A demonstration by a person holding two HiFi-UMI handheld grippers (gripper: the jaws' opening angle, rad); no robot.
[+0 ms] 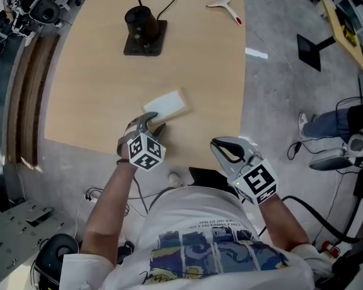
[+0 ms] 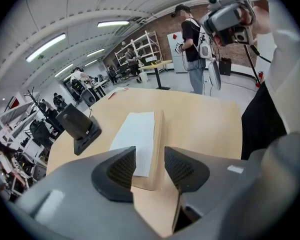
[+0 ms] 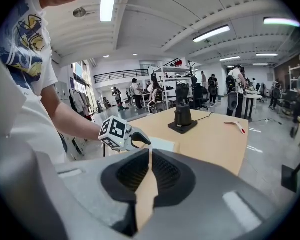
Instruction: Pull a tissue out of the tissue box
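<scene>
Two grippers share the job, and the left gripper [image 1: 151, 125] leads. Its jaws stand wide apart with nothing pressed between the pads, and it tilts down at the near end of the tissue box [image 1: 167, 105]. To do this step well, I judge it should reach over the white top face [image 2: 135, 136], close on the sheet alone rather than on the box's wood-coloured wall, then lift straight up. The box lies flat on the table [image 1: 97, 89], near the front edge, with its near end just ahead of the open jaws; whether they touch it I cannot tell. Further right, the right gripper [image 1: 221, 148] hangs off the table's edge, well apart from the box, jaws closed together on nothing. It could steady the box.
</scene>
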